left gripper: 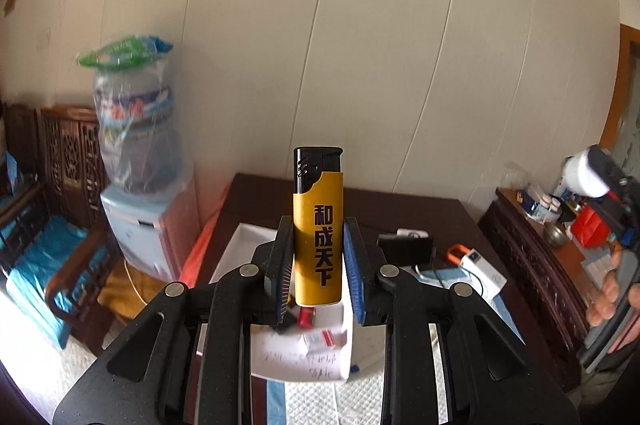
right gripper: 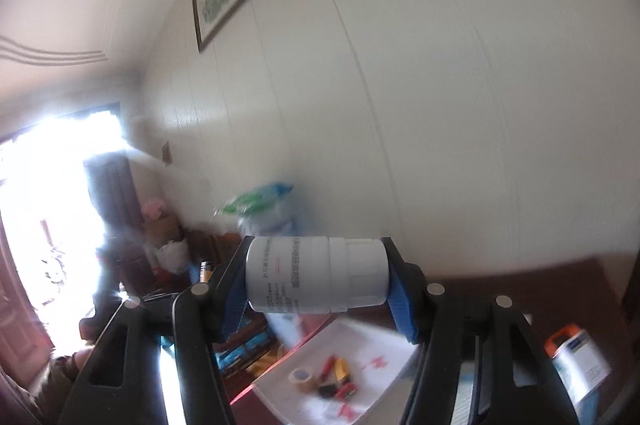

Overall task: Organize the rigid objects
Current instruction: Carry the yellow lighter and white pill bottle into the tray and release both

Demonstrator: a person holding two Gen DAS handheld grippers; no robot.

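The dark wooden counter spread beneath both my grippers; behind it stood a water dispenser with a plastic-wrapped jug on top, against the pale panelled wall; on the counter lay a white tray holding a tape roll and a blurred scatter of small red, yellow and black things I could not name; a white power bank with an orange end rested further right on the counter; my right gripper was raised above the tray, its blue pads closed on the two ends of a white pill bottle, which lay sideways between them with its cap toward the right; my left gripper was likewise lifted over the counter, closed on a yellow lighter with a black top and black Chinese characters; the lighter stood upright, pinched low on its body, its top well clear of the pads.
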